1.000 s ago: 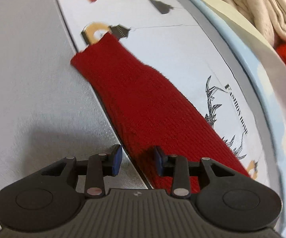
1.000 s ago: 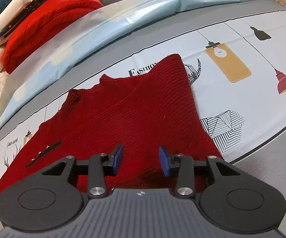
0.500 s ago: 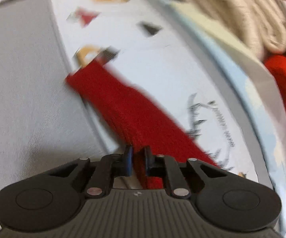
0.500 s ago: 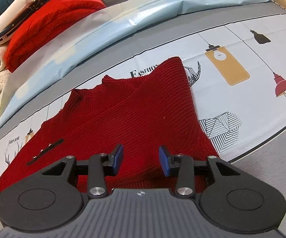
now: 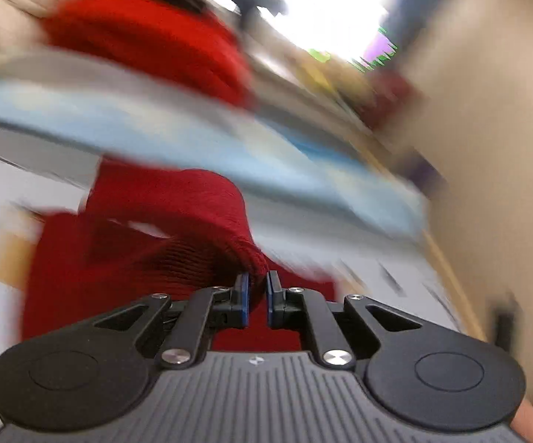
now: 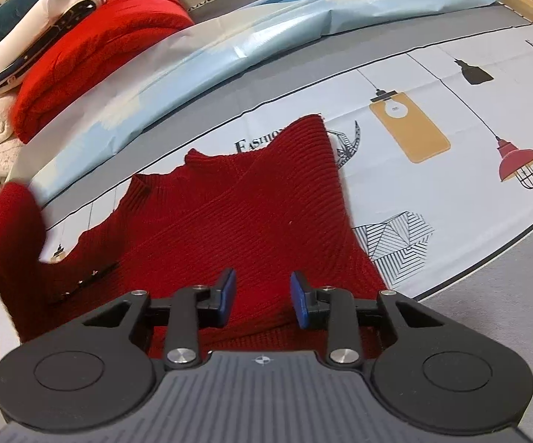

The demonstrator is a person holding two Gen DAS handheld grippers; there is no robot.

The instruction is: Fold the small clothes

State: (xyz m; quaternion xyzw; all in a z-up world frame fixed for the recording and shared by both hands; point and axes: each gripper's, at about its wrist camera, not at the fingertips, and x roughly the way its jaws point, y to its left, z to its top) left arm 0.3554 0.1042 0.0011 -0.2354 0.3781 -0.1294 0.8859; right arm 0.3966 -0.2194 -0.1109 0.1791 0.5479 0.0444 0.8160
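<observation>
A red sweater [image 6: 229,221] is spread on a printed sheet [image 6: 451,192], folded clothes [image 6: 92,48] stacked far left. Its sleeve [image 5: 177,243] is pinched by the left gripper [image 5: 257,289] and lifted. The right gripper [image 6: 262,297] is held released over the near hem.

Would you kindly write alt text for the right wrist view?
A dark red sweater lies spread on a printed sheet, the open right gripper hovering over its hem. At far left one sleeve is lifted, blurred.
</observation>
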